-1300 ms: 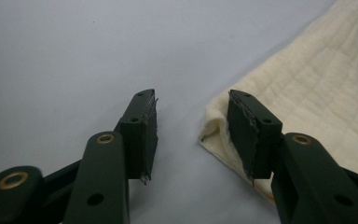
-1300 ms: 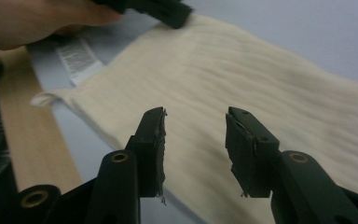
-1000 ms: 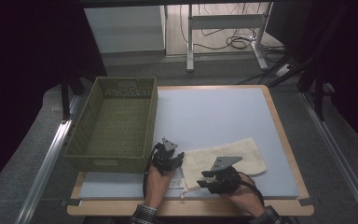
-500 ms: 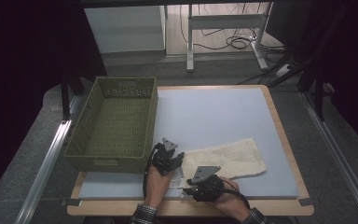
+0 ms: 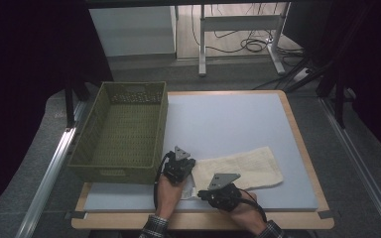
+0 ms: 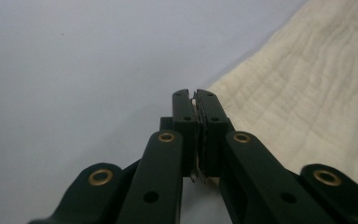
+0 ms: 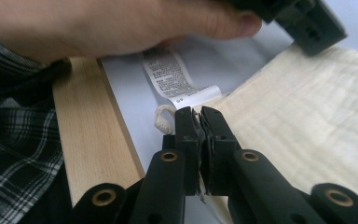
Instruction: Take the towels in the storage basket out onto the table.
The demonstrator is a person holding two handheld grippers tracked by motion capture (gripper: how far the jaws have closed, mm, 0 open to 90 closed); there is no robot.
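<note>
The surface point(image 5: 228, 124) is bare across its far and right parts, with the green basket point(image 5: 121, 131) filling the left, so the cream towel point(image 5: 250, 166) at the near edge has room to unfold far or rightward. Over the last second the right gripper point(image 5: 204, 194) has slid left to the towel's near-left corner by the care label point(image 7: 175, 81). Its fingers point(image 7: 186, 130) are clenched on that corner and the left gripper point(image 5: 177, 174) is clamped on the far-left corner, so a two-handed lift looks ready.
</note>
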